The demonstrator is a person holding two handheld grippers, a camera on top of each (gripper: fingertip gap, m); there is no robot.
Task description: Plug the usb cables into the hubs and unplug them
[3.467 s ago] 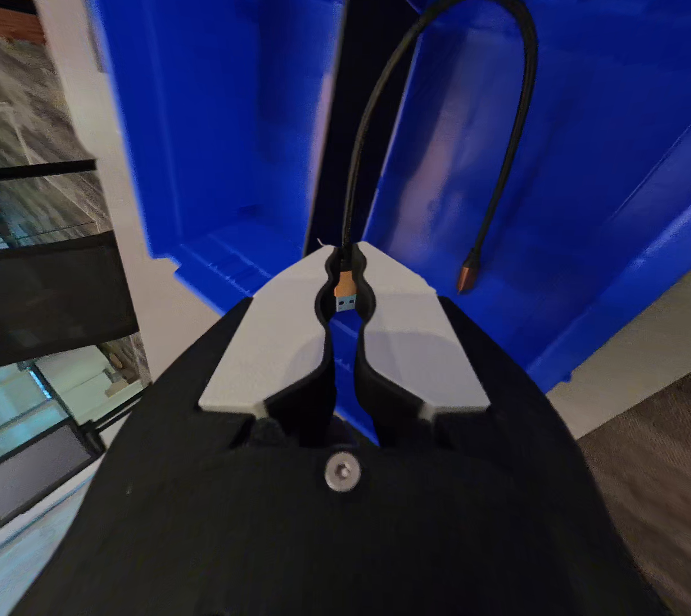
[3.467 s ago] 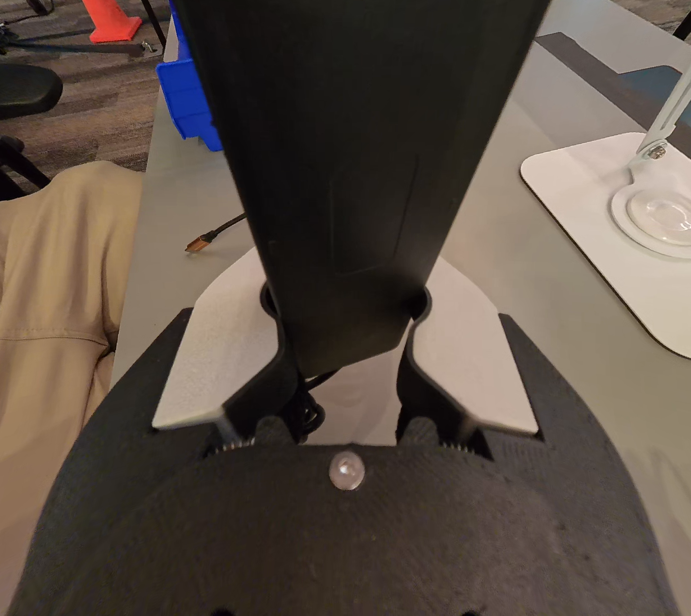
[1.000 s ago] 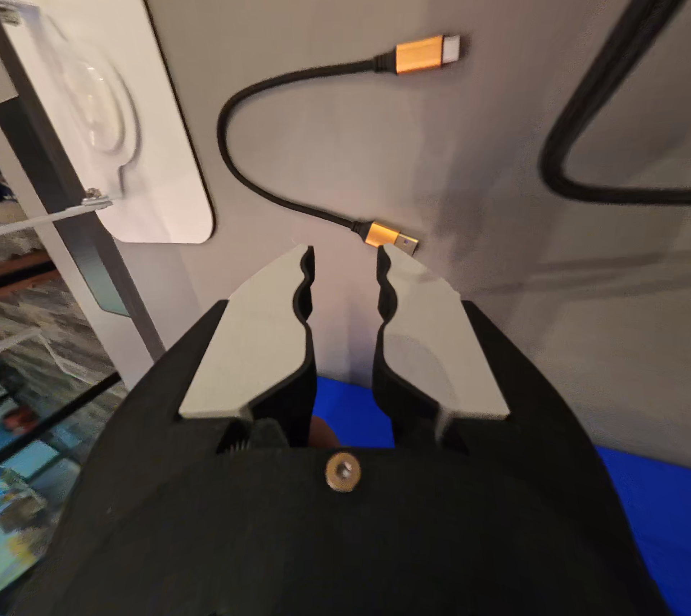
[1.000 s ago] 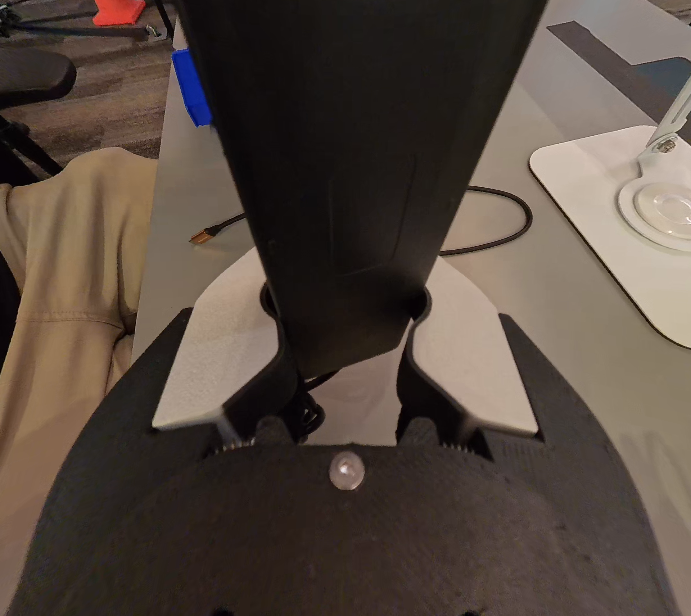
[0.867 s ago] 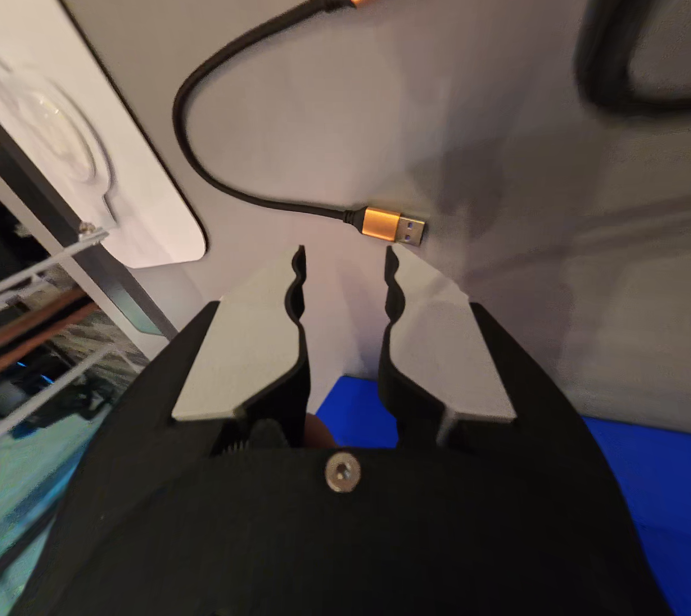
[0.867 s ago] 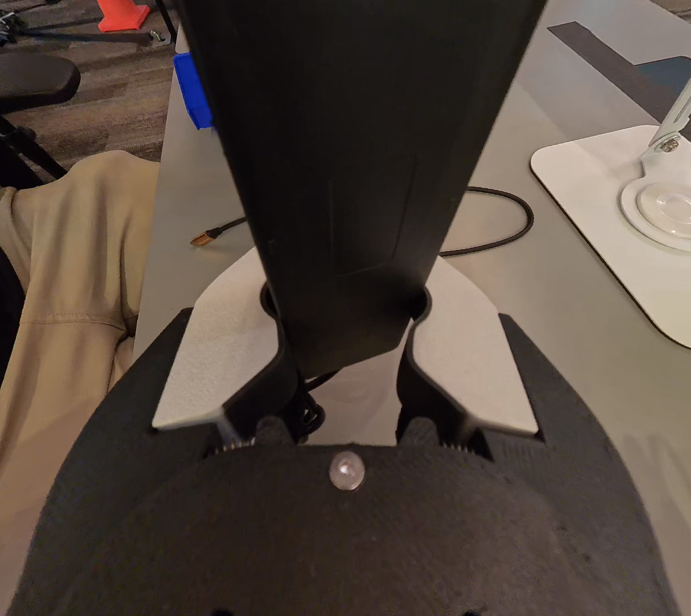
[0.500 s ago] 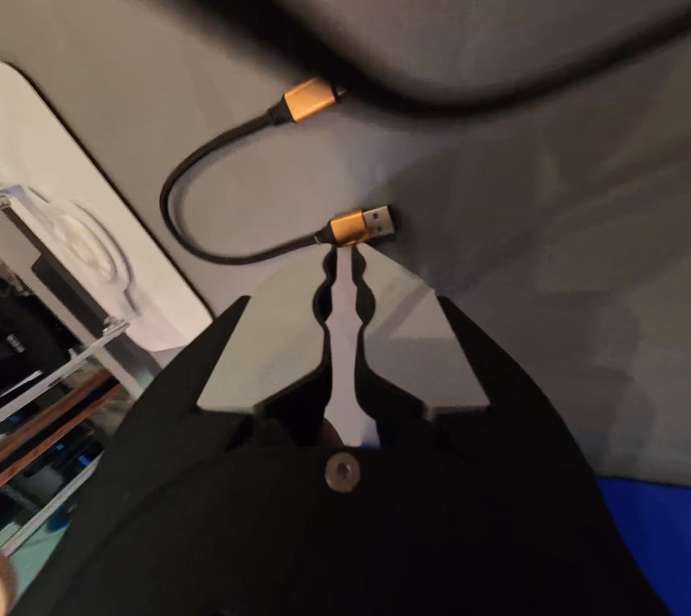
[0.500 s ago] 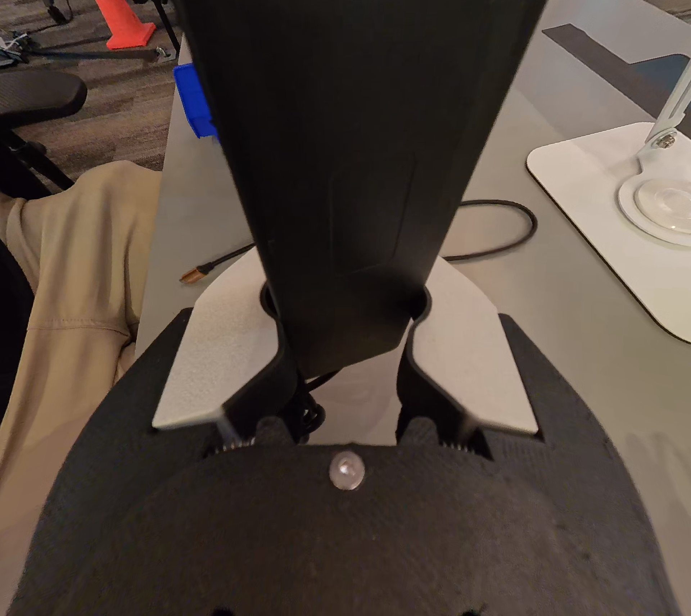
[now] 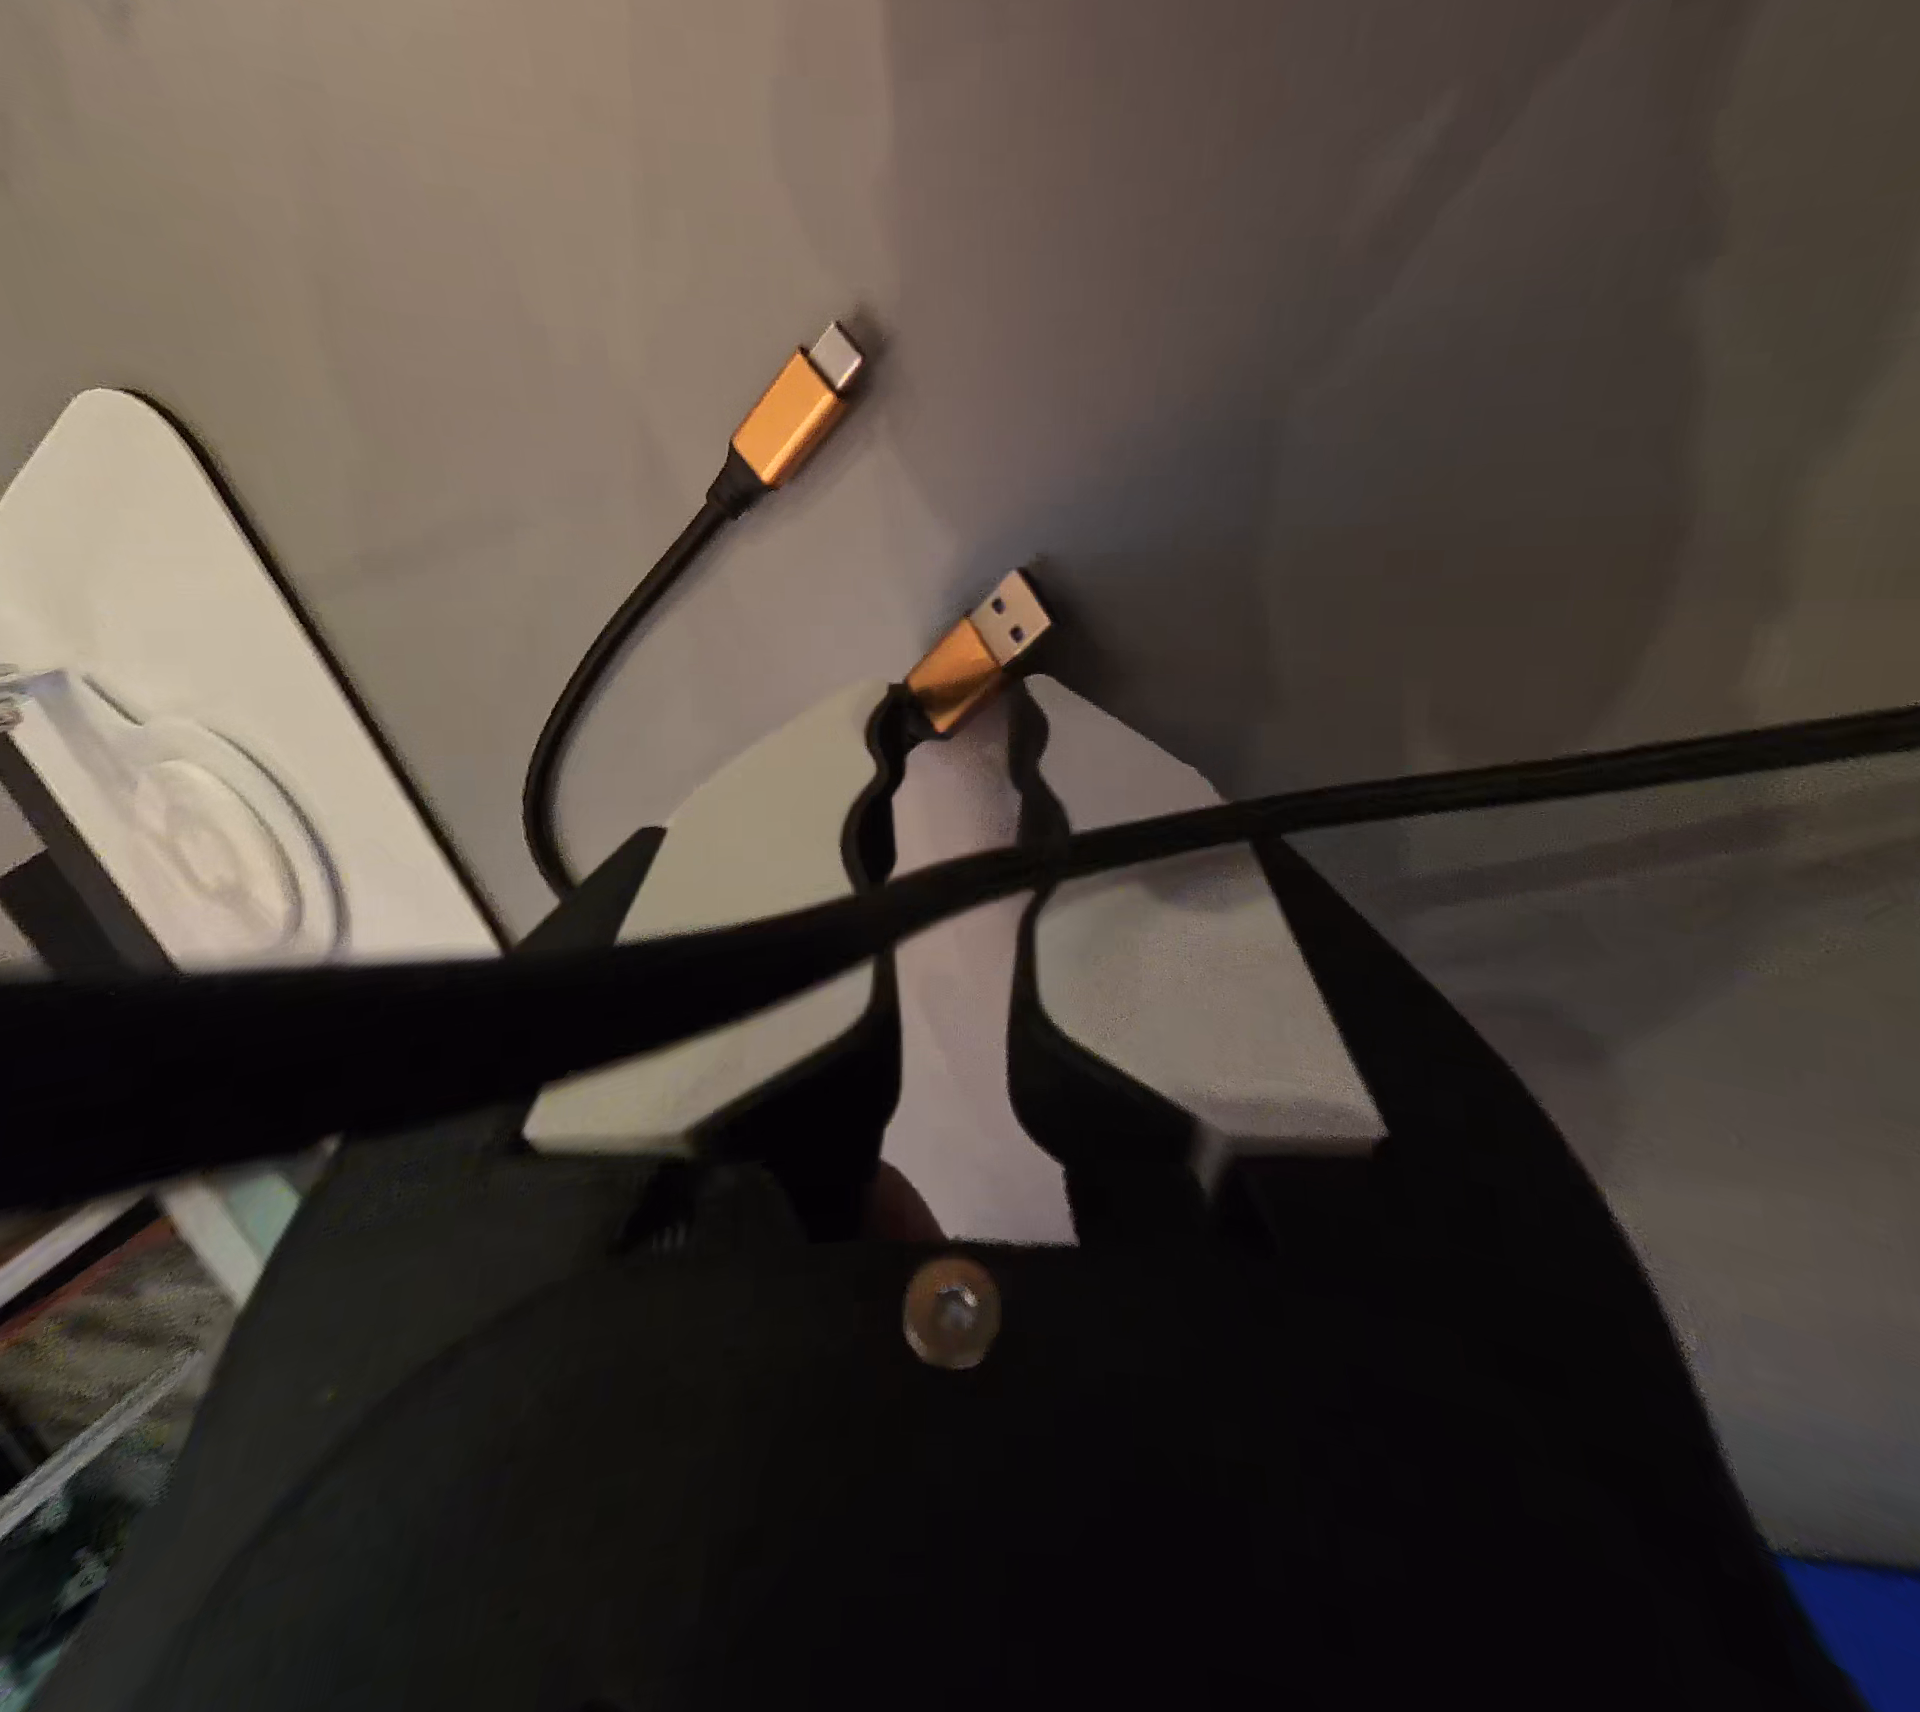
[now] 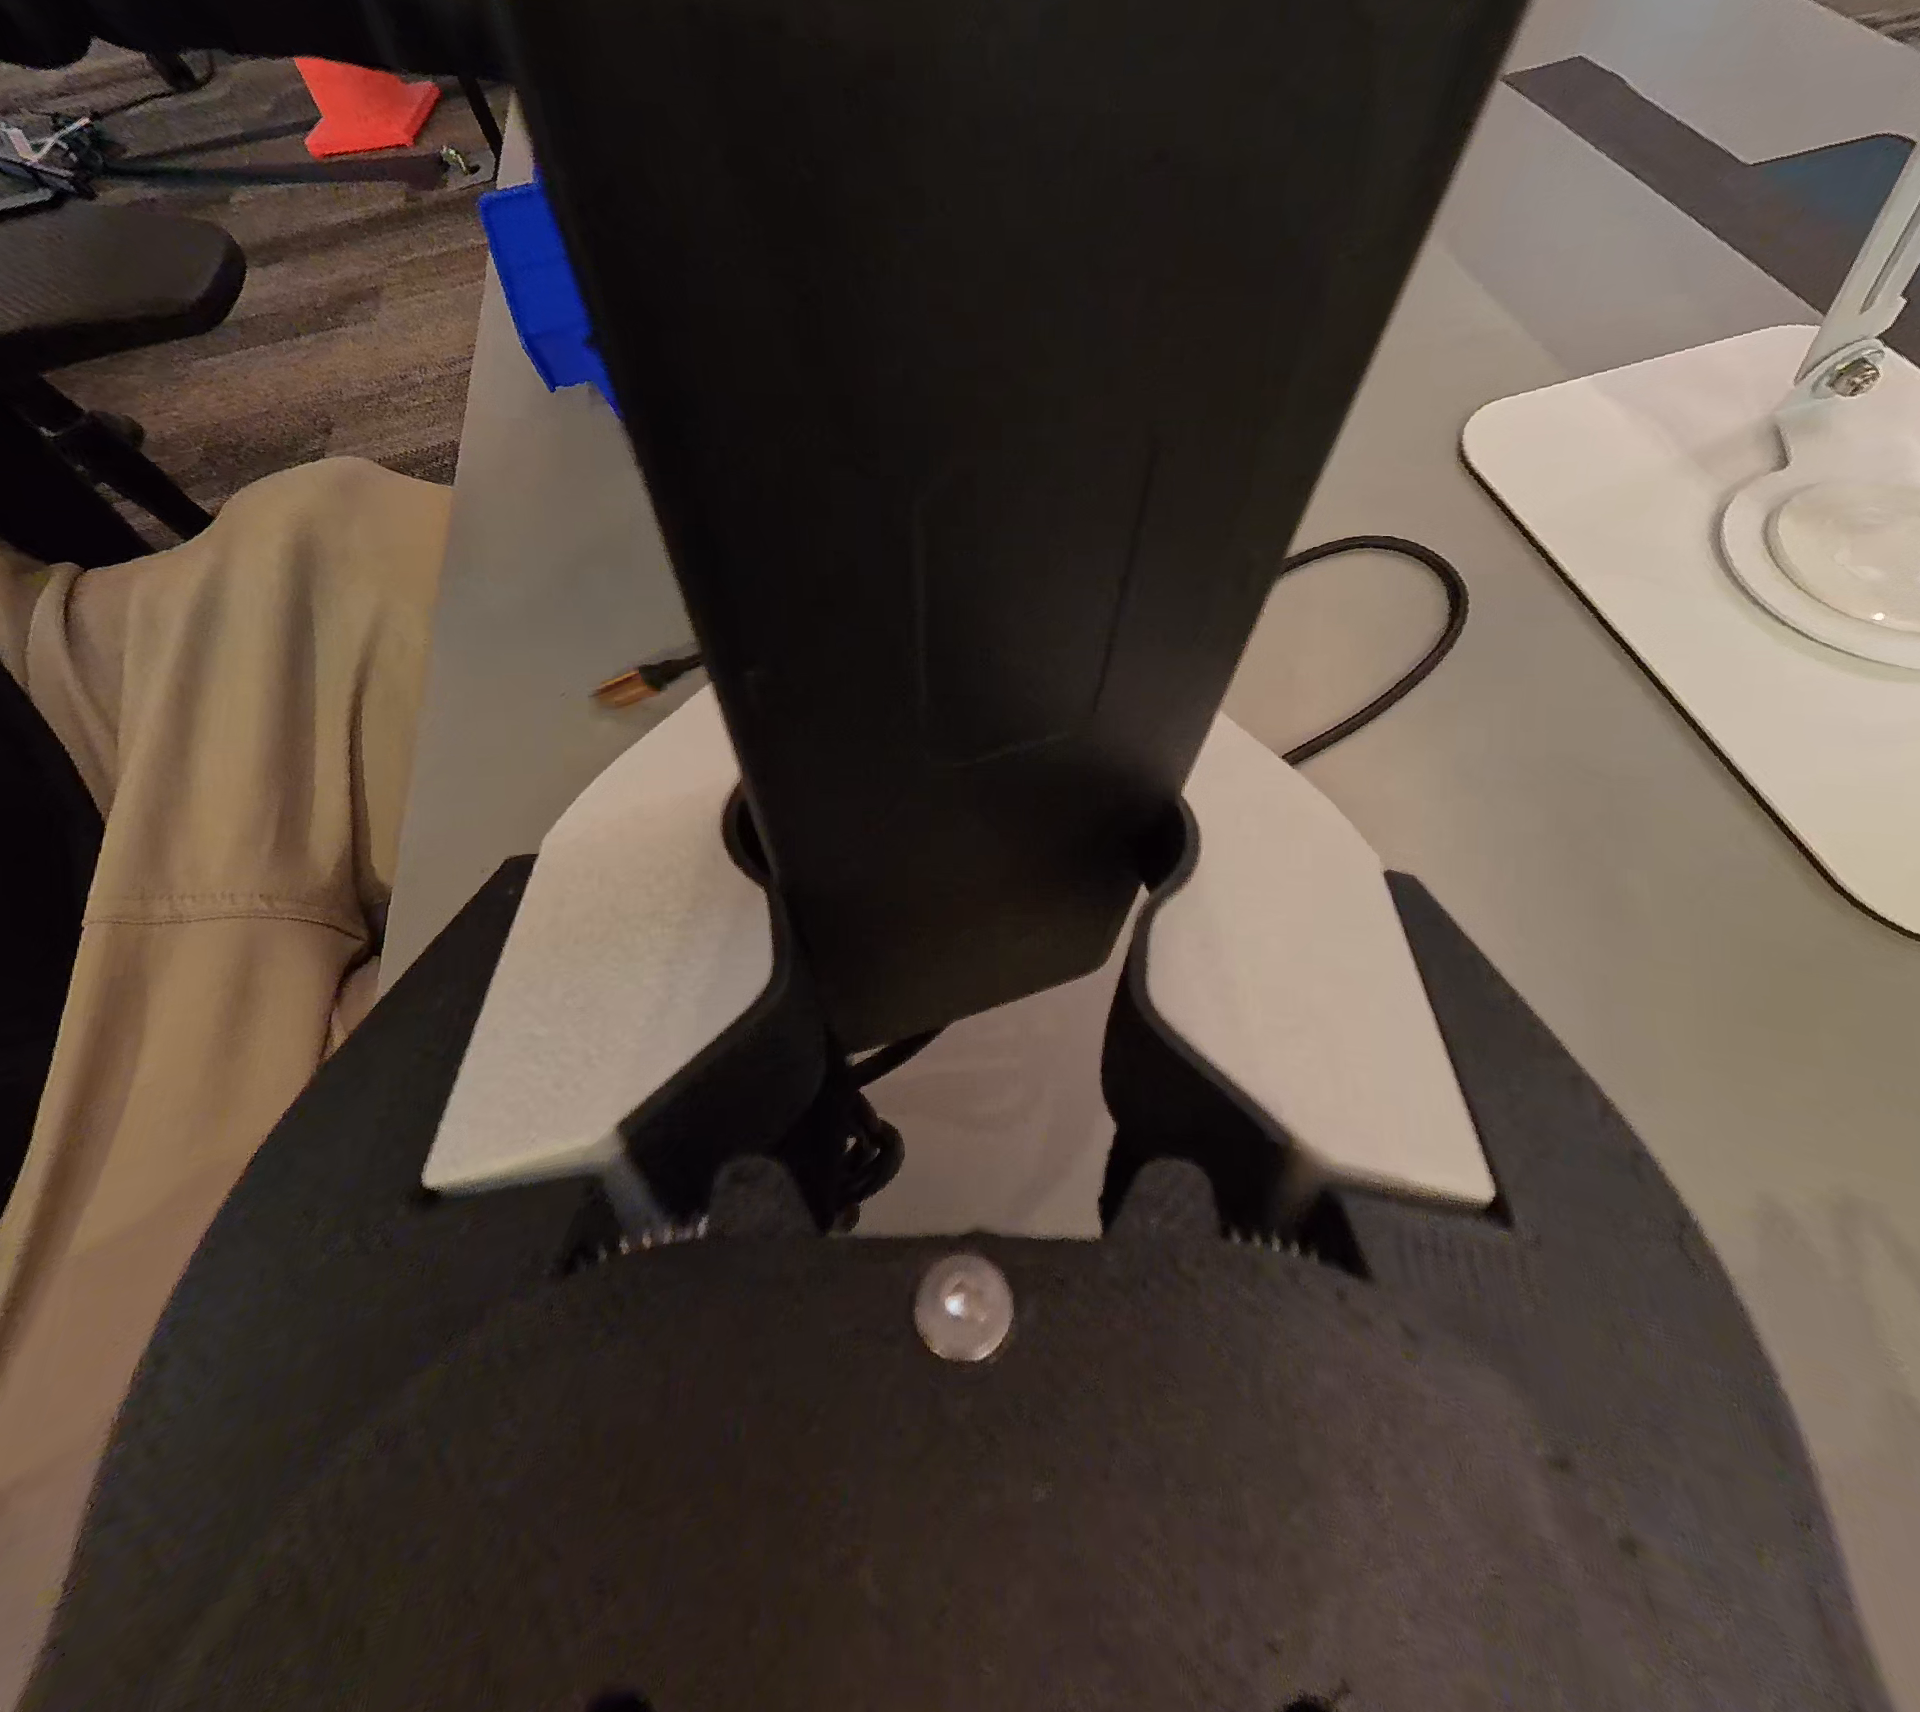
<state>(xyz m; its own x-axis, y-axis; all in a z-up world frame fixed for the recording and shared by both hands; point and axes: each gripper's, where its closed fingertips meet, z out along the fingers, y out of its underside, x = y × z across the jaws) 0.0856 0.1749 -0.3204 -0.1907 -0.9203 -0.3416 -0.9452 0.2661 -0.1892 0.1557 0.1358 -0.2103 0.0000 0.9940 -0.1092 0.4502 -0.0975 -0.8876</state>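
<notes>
**Hub in one gripper, plug in the other, nothing mated yet**

The short USB cable (image 9: 582, 727) with the orange ends is what I'm working on. Its USB-A plug (image 9: 982, 649) sits right at the tips of my left gripper (image 9: 956, 706). The jaws are nearly together with just a narrow gap, and the orange shell looks pinched between the tips, metal end poking out forward and up. I'd call it a grip, but it's right at the tip, so not a deep one. The other end, a smaller orange connector (image 9: 800, 410), lies loose on the grey table (image 9: 1351, 208), well apart from the gripper, with the cable looping between the two.

My right gripper (image 10: 961, 841) is clamped on the black hub (image 10: 987, 260), jaws set fairly wide around its narrow end. The hub fills most of that view, so I can't see its ports at all. Its thick black lead (image 9: 1455, 779) drapes across the left camera in front of the fingers.

Further out there's a white stand base (image 10: 1662, 540) on the table, a blue bin (image 10: 540, 291) at the far edge, and a person's tan-clad leg (image 10: 208, 779) beside the table.

Progress-wise, I'd say we're early: both pieces picked up, nothing plugged in. Still left are lining the plug up with a port, pushing it home, then pulling it back out. That lead hanging across the view could get in the way.
</notes>
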